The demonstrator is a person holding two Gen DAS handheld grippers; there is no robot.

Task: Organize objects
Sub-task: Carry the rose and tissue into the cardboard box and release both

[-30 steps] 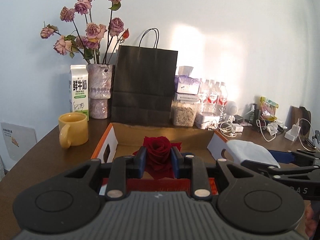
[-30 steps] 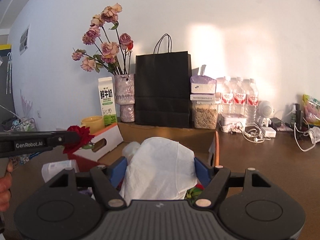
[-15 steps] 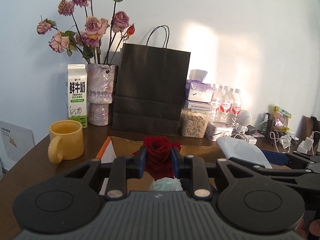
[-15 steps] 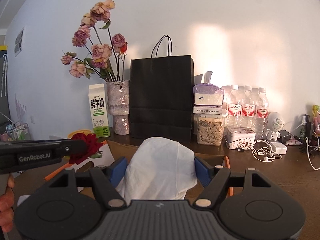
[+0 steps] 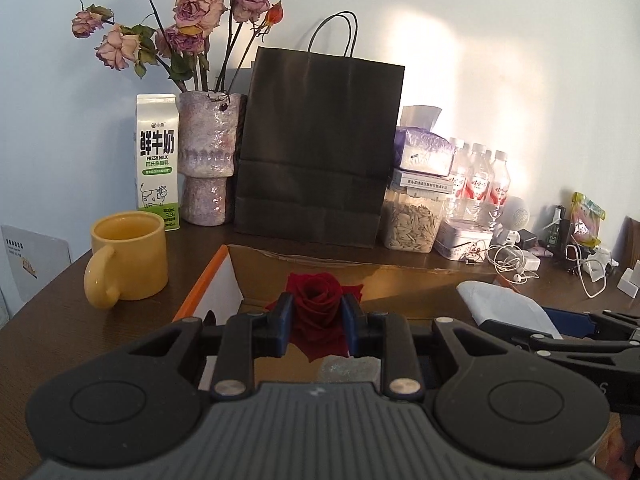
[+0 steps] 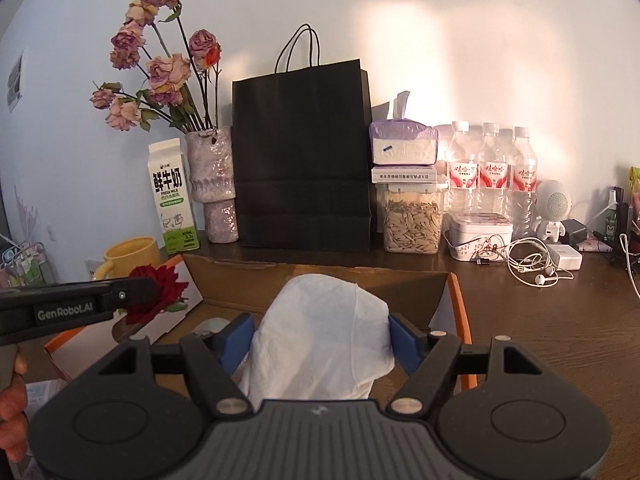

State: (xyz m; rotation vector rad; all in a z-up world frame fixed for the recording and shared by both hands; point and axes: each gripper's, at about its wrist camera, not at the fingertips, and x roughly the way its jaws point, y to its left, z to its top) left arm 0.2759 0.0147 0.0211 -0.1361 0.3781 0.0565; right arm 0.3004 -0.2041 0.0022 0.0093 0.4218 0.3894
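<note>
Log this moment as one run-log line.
left gripper: shut on red rose | right gripper: shut on white cloth | both above open cardboard box | stage: carrying

Deep red rose (image 5: 318, 312); white crumpled cloth (image 6: 320, 344). Black grippers, blue pads (image 5: 285, 322). Brown cardboard box (image 5: 360, 280), orange edge, white outside. Mustard-yellow mug (image 5: 128, 256). White carton (image 5: 157, 160), green base, black lettering, cow drawing. Mottled lilac vase (image 5: 210, 160), faded pink-mauve roses (image 5: 196, 10). Black paper bag (image 5: 316, 148). Clear bottles (image 6: 490, 172), red-and-white labels. Dark brown table (image 6: 552, 320)
</note>
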